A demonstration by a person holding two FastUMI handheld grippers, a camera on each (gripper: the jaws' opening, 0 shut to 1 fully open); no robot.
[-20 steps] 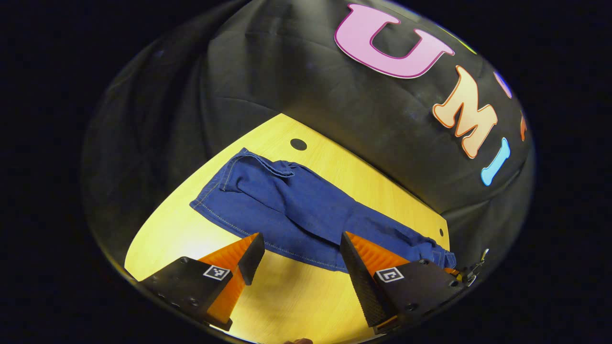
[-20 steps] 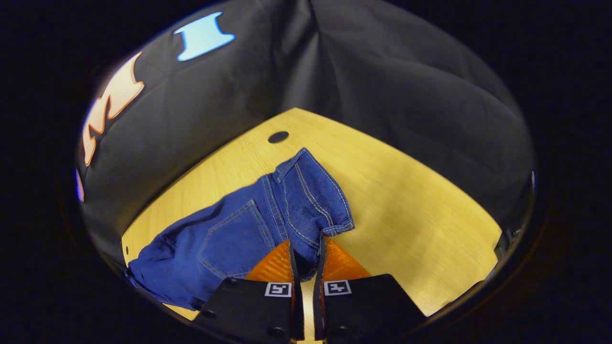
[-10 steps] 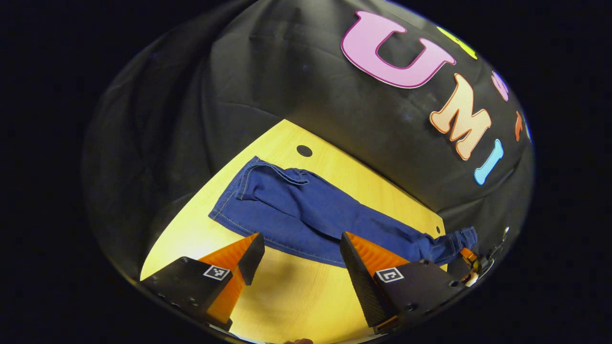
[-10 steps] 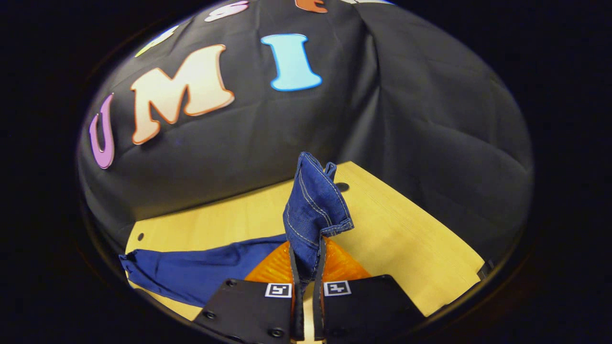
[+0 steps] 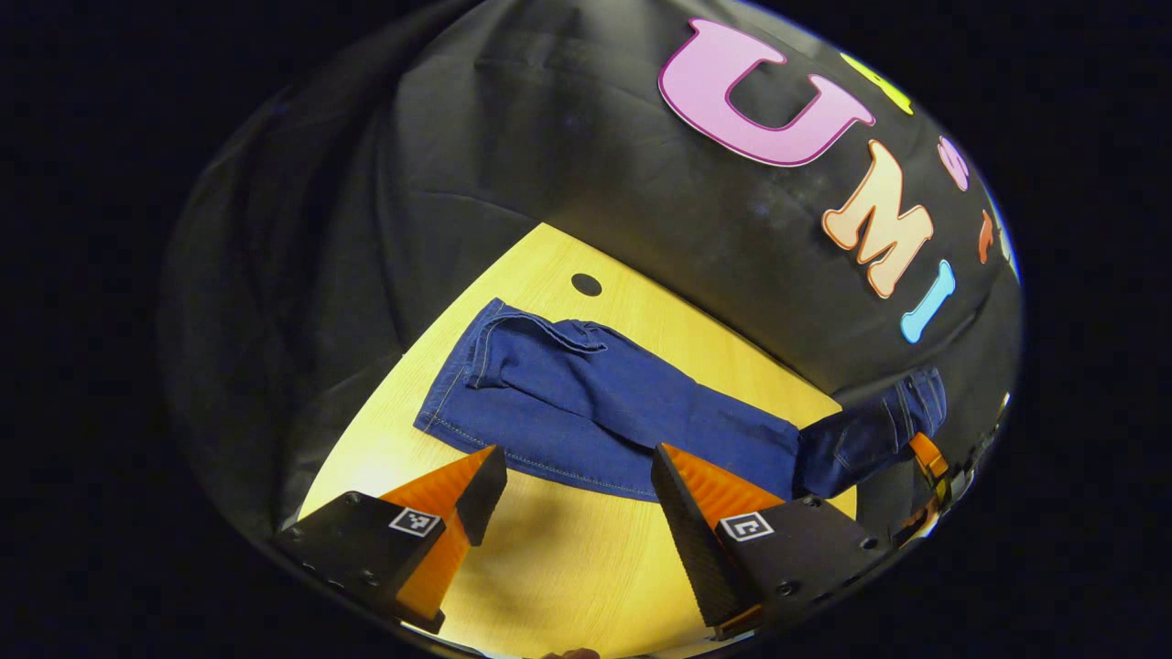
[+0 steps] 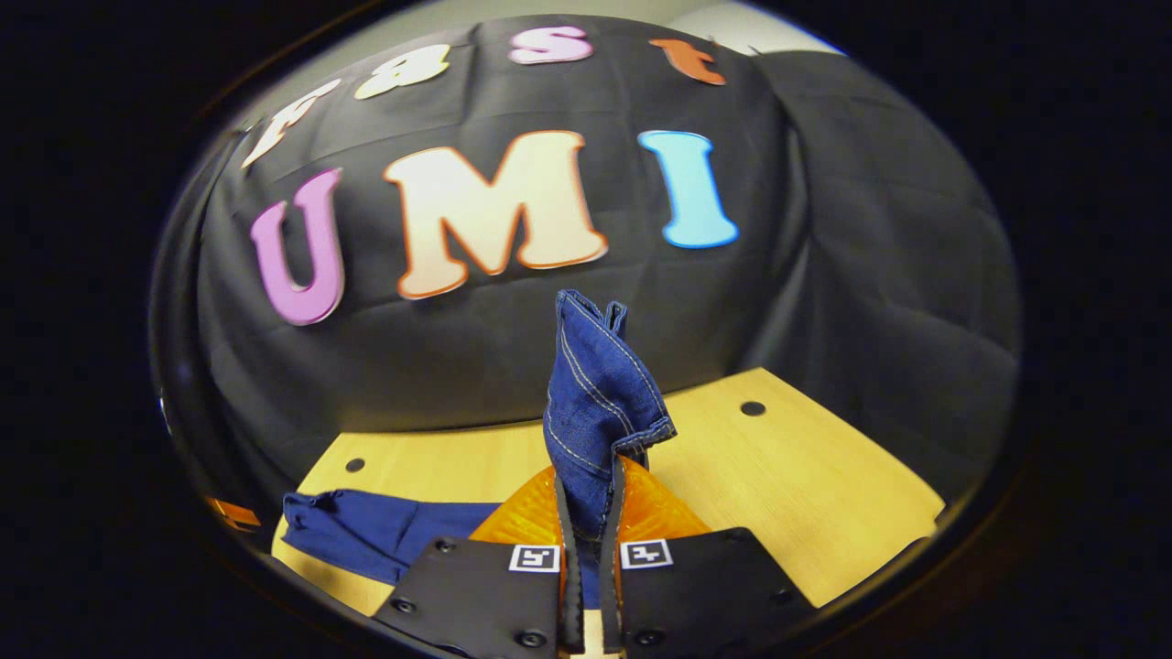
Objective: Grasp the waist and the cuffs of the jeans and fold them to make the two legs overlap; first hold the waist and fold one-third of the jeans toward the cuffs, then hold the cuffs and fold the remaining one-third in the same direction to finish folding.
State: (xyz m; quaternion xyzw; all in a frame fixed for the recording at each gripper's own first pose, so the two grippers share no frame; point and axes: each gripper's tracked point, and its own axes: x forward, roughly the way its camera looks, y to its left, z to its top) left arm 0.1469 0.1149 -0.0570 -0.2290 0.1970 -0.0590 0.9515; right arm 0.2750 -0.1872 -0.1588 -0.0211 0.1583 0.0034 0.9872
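My right gripper's (image 6: 587, 513) fingers are pressed together on the waist end of the jeans (image 5: 604, 412), with the denim pinched between both and standing up in a bunched fold above the tips. My left gripper's (image 5: 577, 476) fingers are spread wide with nothing between them, hovering over bare wood just short of the near hem of the legs.

In the left gripper view, the legs lie flat along the table (image 5: 568, 577), cuffs toward the far left corner, and the waist end is lifted clear of the wood at the right, where the other gripper holds it. There is open tabletop on my side of the fabric. The far edge of the table runs close behind the jeans, against the black cloth wall (image 5: 549, 137). A small dark hole (image 5: 586, 284) sits in the wood just beyond the cuffs. In the right gripper view, bare wood spreads to the right of the lifted denim.
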